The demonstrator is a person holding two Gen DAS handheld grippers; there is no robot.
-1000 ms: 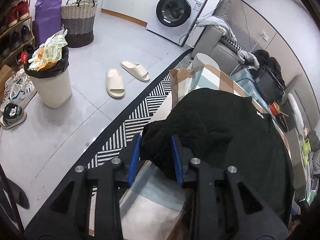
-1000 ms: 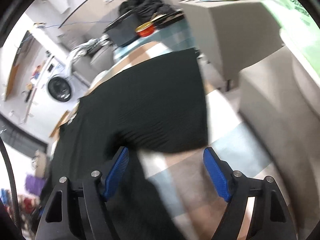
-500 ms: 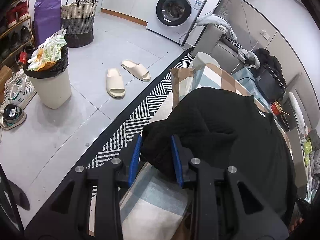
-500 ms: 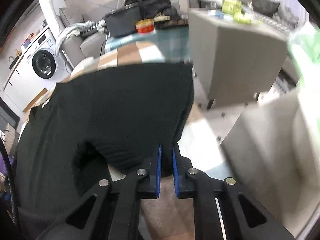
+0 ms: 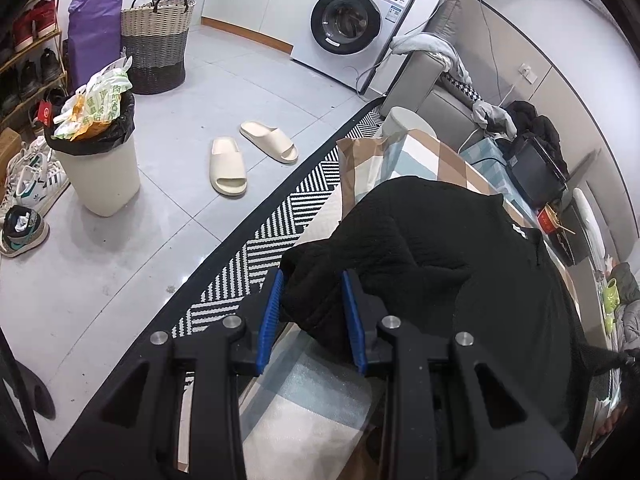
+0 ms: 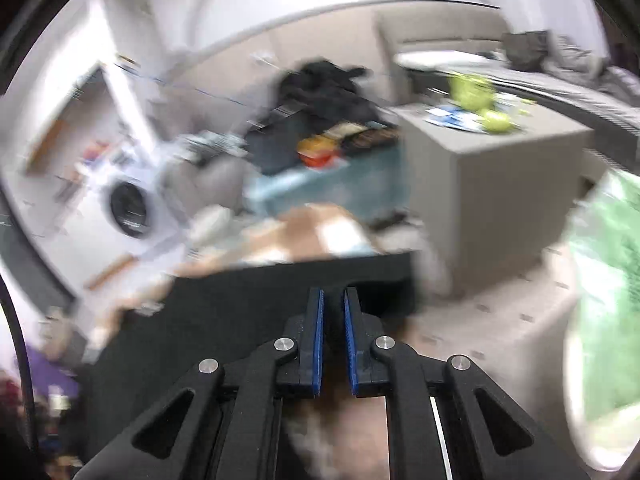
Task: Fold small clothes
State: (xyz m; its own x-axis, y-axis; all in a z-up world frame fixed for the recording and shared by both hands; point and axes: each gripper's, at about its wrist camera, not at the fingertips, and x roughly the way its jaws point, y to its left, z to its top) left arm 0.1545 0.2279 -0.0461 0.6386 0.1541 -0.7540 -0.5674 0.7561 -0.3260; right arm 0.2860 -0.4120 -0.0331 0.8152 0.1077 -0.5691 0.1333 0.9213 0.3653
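Observation:
A black knitted garment point(image 5: 460, 280) lies over a table covered with a checked brown, blue and white cloth point(image 5: 432, 156). My left gripper point(image 5: 312, 280) is shut on a bunched corner of the garment at the table's near left side and holds it a little above the cloth. In the blurred right wrist view my right gripper point(image 6: 332, 294) is shut on another edge of the black garment point(image 6: 240, 320), which hangs stretched below and to the left of its blue pads point(image 6: 318, 320). The lifted cloth hides the table under it.
Left of the table lie a striped rug point(image 5: 256, 256), two beige slippers point(image 5: 228, 168) and a full white bin point(image 5: 96, 160). A washing machine point(image 5: 348, 24) and a woven basket point(image 5: 156, 48) stand farther back. A grey cabinet point(image 6: 480, 184) stands right of the table.
My right gripper closed from wide open onto the garment's edge and lifted it, tilting as it rose. My left gripper kept its grip and stayed in place.

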